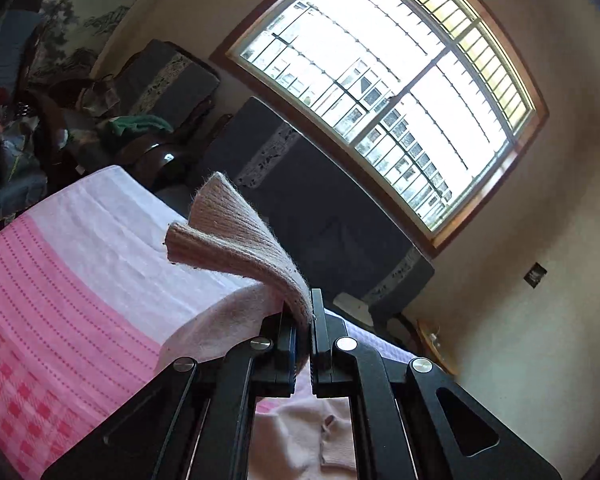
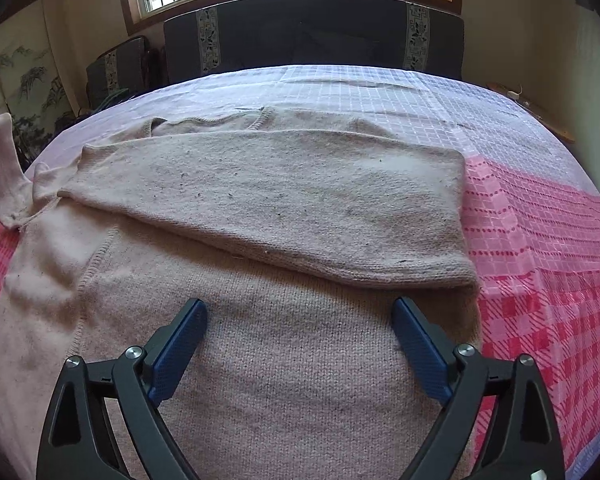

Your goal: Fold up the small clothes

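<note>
Pink knit sweater (image 2: pixel 260 208) lay on checked bedspread (image 2: pixel 540 240), one sleeve folded across. Left gripper (image 1: pixel 305 320) clamped on ribbed cuff (image 1: pixel 228 236), lifted. Right gripper (image 2: pixel 300 344) wide open, holding nothing.

My left gripper (image 1: pixel 306 320) frame hides most of the sweater (image 1: pixel 236 240) below the pinched cuff. In the right view the sweater's (image 2: pixel 260 208) hem runs off the bottom edge, and the raised sleeve (image 2: pixel 0 168) is cut by the left edge. The clutter (image 1: pixel 16 120) at far left is too dark to identify.
</note>
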A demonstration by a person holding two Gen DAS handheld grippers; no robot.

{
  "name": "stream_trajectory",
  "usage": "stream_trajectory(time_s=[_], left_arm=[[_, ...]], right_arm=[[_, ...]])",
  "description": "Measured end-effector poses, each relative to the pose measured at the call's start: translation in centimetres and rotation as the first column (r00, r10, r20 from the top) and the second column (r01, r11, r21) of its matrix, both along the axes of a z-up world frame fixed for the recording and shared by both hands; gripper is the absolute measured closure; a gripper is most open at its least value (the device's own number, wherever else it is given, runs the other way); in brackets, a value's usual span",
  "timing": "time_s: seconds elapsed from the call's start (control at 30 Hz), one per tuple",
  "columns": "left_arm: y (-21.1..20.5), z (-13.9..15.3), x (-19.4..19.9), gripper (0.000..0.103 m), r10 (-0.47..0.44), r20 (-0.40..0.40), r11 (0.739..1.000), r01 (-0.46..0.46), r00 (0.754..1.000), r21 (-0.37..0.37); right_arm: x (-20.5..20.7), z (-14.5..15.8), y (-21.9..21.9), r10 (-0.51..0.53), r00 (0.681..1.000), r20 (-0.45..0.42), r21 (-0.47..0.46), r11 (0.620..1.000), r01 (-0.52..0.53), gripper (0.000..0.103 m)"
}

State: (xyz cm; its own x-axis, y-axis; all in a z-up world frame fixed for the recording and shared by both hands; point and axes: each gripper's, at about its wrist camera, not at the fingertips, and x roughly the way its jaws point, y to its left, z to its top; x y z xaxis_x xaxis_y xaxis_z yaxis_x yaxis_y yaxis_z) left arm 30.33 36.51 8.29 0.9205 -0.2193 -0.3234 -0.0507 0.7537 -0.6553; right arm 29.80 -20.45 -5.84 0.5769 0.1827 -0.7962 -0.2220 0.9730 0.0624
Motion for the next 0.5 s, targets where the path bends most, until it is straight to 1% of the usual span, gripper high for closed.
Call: stream_trajectory(time_s=[0.07,0.1,0.2,0.27,0.33,0.37,0.43,0.5], left_arm=[[-6.1,1.4,2.0,0.099,-0.104,0.011,0.995,0.104,0.994,0.009],[-9.0,1.6,3.0,0.099,-0.153,0.01,0.988,0.154,0.988,-0.003],[-18.4,0.5,6.1,0.099,-0.304,-0.007,0.952,0.304,0.953,-0.044],[-24.6,-1.4,7.8,0.099,-0.396,-0.034,0.917,0.394,0.918,-0.057],[-31.0,-3.9,8.6,0.099,-0.47,-0.074,0.883,0.468,0.88,-0.047],[-33.3,-5.2,9.0,0.099,-0.492,-0.091,0.87,0.491,0.866,-0.04],[-37.4,-8.0,9.5,0.099,-0.544,-0.125,0.839,0.542,0.83,-0.046],[-40.1,-10.3,9.6,0.099,-0.579,-0.151,0.814,0.58,0.801,-0.044]], right_arm=[[-0.1,0.1,-0.4,-0.009,1.0,0.003,0.028,1.0,0.009,0.011],[-0.1,0.2,-0.6,-0.013,1.0,0.005,0.042,0.999,0.013,0.011],[-0.1,0.4,-1.4,-0.026,1.0,0.009,0.091,0.996,0.025,0.011],[-0.1,0.5,-1.9,-0.033,0.999,0.014,0.13,0.991,0.031,0.011],[-0.2,0.7,-2.5,-0.044,0.999,0.022,0.173,0.984,0.039,0.011],[-0.2,0.7,-2.9,-0.049,0.998,0.026,0.196,0.98,0.043,0.011],[-0.2,0.8,-3.4,-0.058,0.998,0.029,0.233,0.971,0.05,0.011],[-0.3,0.9,-3.6,-0.057,0.998,0.033,0.252,0.967,0.046,0.011]])
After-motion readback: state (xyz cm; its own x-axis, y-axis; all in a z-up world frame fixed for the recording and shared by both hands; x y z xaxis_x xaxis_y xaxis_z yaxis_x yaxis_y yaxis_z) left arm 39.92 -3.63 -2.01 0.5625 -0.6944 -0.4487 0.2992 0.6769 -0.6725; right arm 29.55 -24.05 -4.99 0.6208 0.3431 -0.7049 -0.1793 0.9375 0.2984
